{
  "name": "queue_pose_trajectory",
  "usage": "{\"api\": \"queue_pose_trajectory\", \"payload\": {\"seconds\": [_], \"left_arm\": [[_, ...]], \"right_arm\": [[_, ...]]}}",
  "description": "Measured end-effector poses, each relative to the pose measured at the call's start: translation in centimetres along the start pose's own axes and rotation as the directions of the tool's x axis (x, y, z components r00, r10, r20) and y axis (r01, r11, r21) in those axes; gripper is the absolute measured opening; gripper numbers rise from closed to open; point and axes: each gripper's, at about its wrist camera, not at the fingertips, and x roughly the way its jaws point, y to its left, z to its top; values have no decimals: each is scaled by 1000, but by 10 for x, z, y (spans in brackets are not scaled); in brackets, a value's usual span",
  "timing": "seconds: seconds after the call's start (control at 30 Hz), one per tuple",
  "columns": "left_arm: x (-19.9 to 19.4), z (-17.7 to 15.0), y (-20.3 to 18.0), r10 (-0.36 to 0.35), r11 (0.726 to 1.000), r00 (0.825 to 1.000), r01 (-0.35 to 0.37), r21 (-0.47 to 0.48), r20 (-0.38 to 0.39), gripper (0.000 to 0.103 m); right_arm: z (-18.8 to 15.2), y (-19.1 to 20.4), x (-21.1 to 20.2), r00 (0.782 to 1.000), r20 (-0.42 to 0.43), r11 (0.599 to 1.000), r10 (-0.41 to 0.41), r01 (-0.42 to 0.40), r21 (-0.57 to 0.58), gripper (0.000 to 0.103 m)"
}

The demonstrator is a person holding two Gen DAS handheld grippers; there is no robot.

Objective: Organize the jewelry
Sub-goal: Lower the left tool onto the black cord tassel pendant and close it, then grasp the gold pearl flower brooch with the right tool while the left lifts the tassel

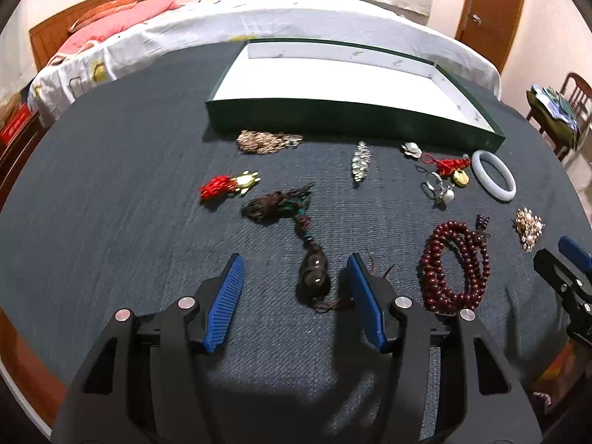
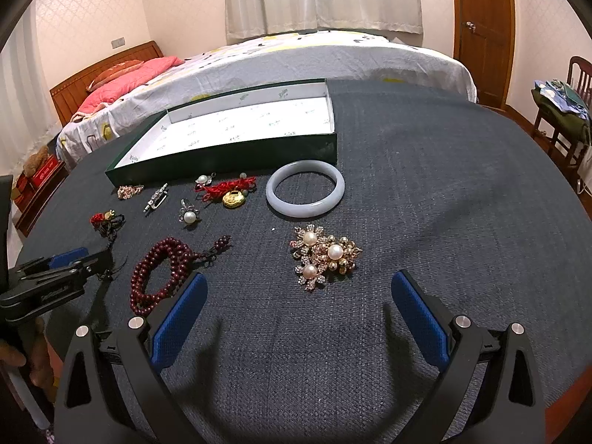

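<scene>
Brown tasselled pendant (image 1: 312, 277) between open left jaws, right jaws open

Coarse woven dark cloth (image 2: 425, 192), glossy smooth bangle (image 2: 305, 194), ribbed blue pads (image 1: 225, 303) on matt black tongs.

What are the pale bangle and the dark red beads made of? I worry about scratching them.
The bangle looks like polished jade or glass: milky, translucent, with a smooth sheen. The dark red beads look like lacquered wood or perhaps stone: opaque round beads with small glossy highlights. Neither can be confirmed by sight.
</scene>
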Motion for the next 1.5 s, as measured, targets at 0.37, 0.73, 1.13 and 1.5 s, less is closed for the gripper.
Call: {"api": "queue_pose_trajectory", "payload": {"seconds": [0.37, 0.73, 1.13, 1.5], "left_arm": [[2, -1, 3, -17, 1000, 1000, 17, 11, 19, 17], [2, -2, 5, -9, 1000, 1000, 9, 8, 25, 17], [2, -2, 6, 2, 1000, 1000, -2, 3, 27, 17], [-8, -3, 4, 5, 1000, 999, -5, 2, 51, 17]], "right_arm": [[8, -11, 13, 1000, -6, 1000, -26, 26, 2, 96], [16, -18, 34, 999, -44, 999, -31, 31, -8, 75], [11, -10, 29, 998, -33, 997, -44, 42, -69, 41], [5, -13, 18, 1000, -21, 999, -9, 8, -46, 39]]}}
